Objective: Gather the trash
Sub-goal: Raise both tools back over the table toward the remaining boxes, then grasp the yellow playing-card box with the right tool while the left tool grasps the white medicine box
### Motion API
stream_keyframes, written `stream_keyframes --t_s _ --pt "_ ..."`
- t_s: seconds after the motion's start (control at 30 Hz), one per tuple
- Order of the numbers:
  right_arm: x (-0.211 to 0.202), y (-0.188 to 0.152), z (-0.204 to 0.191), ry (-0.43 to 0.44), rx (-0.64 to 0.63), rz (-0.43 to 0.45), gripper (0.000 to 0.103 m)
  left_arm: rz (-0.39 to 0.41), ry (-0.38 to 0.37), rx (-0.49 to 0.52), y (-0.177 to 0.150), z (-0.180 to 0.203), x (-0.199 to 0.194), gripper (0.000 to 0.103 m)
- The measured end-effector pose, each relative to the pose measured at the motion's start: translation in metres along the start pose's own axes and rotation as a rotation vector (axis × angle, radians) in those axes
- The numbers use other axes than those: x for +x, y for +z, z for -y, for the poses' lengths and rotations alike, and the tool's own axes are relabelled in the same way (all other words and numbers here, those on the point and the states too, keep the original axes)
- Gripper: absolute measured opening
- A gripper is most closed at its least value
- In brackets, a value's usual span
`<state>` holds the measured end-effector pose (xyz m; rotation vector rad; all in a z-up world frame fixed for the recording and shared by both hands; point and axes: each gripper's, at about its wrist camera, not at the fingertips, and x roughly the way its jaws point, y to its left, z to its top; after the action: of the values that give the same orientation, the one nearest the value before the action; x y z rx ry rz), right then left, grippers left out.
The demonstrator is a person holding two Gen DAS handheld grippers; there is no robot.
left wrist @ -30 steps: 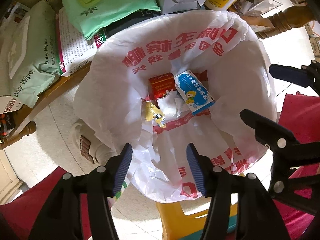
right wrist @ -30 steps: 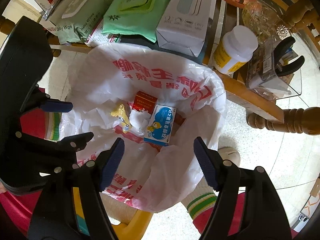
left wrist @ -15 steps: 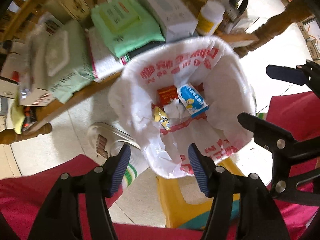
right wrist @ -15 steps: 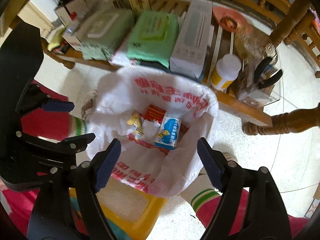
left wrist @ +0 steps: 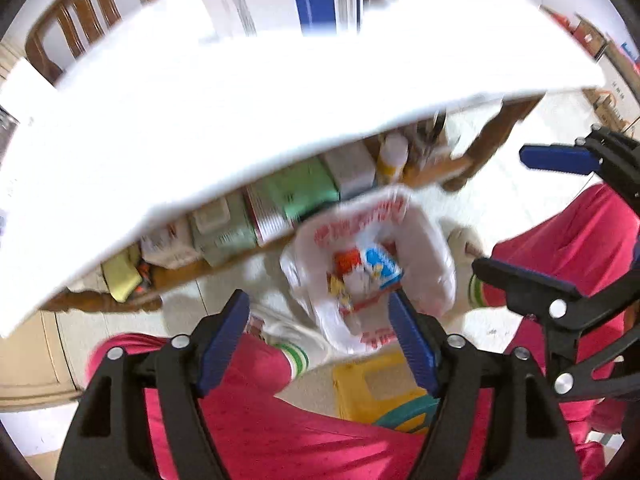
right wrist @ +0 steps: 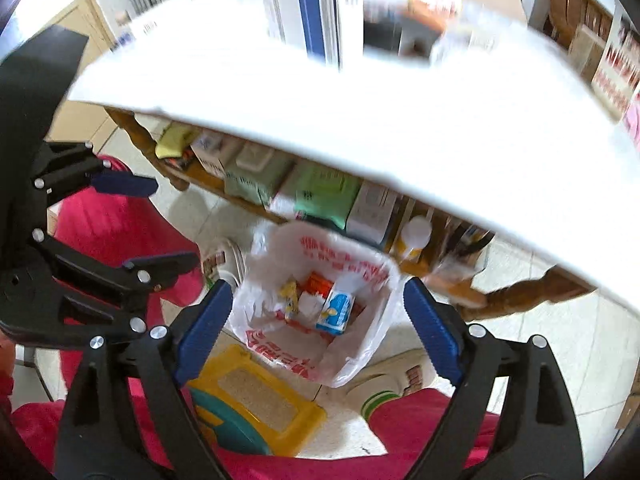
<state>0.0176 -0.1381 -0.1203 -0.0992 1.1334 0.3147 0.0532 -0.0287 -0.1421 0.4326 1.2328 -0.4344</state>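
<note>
At the left side, the left gripper (left wrist: 320,338) has its two blue-padded jaws wide apart, and nothing is between them; in the right wrist view the same gripper (right wrist: 154,226) appears at the left edge, also spread and holding nothing. Under it are the person's red trousers (left wrist: 280,432) and a sock with green stripes (left wrist: 296,354). More to the middle, on the pale floor, stands the white trash bag (left wrist: 424,256) with red printing, its mouth open upward, just in front of the wooden lower shelf (left wrist: 192,272) of the table. Inside the bag lie a yellow wrapper (right wrist: 289,294), a red box (right wrist: 318,284), a crumpled white paper (right wrist: 308,305) and a blue-and-white box (right wrist: 337,312), all close together at the bottom. A yellow stool (right wrist: 256,404) with a teal part stands just beside the bag, on the near side. On the shelf behind the bag are green wipe packs (right wrist: 320,196), a white carton (right wrist: 370,210) and a white bottle with a yellow label (right wrist: 414,236); they are blurred. Above all this, the white tabletop (right wrist: 360,112) fills the upper part of both views, with blurred boxes on it. At the right side, the right gripper (right wrist: 320,330) is also held wide apart and empty, above the bag, and it shows at the right edge of the left wrist view (left wrist: 524,212).
</note>
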Motion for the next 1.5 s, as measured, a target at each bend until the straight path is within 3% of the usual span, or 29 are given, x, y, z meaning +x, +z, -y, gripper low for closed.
stream_keyframes --t_s 0.1,0.37,0.53,0.77,0.93,1.13,1.5 --pt "-0.024 0.012 0.000 0.012 -0.020 0.028 0.087 0.055 -0.047 -0.005 0.014 -0.006 -0.030 0.076" --pt "-0.100 0.054 0.022 0.018 -0.025 0.130 0.088 0.138 -0.030 0.027 0.054 -0.021 -0.099 0.081" --pt "-0.145 0.076 0.036 -0.072 -0.052 0.181 0.092 0.188 0.025 0.126 0.081 -0.027 -0.142 0.085" --pt "-0.176 0.102 0.052 -0.042 -0.062 0.176 0.092 0.177 0.010 0.256 0.104 -0.027 -0.177 0.086" --pt "-0.185 0.122 0.060 -0.054 -0.066 0.163 0.092 0.162 -0.037 0.367 0.120 -0.024 -0.183 0.086" --pt "-0.185 0.151 0.078 -0.052 -0.041 0.148 0.092 0.137 -0.009 0.476 0.134 -0.021 -0.171 0.086" --pt "-0.149 0.200 0.100 -0.056 -0.022 0.111 0.092 0.078 0.007 0.542 0.160 -0.027 -0.119 0.086"
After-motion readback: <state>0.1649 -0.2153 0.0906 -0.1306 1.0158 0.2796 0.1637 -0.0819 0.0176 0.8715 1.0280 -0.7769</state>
